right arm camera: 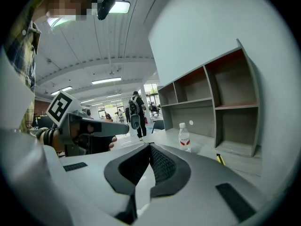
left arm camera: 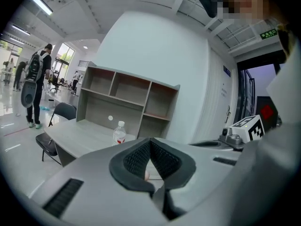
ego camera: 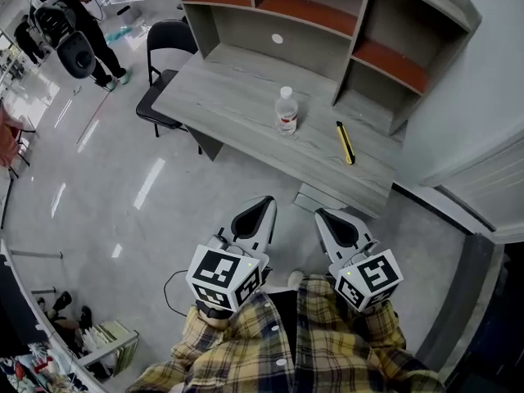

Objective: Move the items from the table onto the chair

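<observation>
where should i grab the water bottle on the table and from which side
Likely the water bottle's mid body, coming in level from the near edge of the table: it stands upright with bare tabletop around it, and its round sides suit two jaws.

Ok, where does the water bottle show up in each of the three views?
Head view: water bottle upright on the table, just above centre.
Left gripper view: water bottle left of centre, slightly below the middle.
Right gripper view: water bottle right of centre, slightly below the middle.
Shared landmark: the shelf unit behind it.
</observation>
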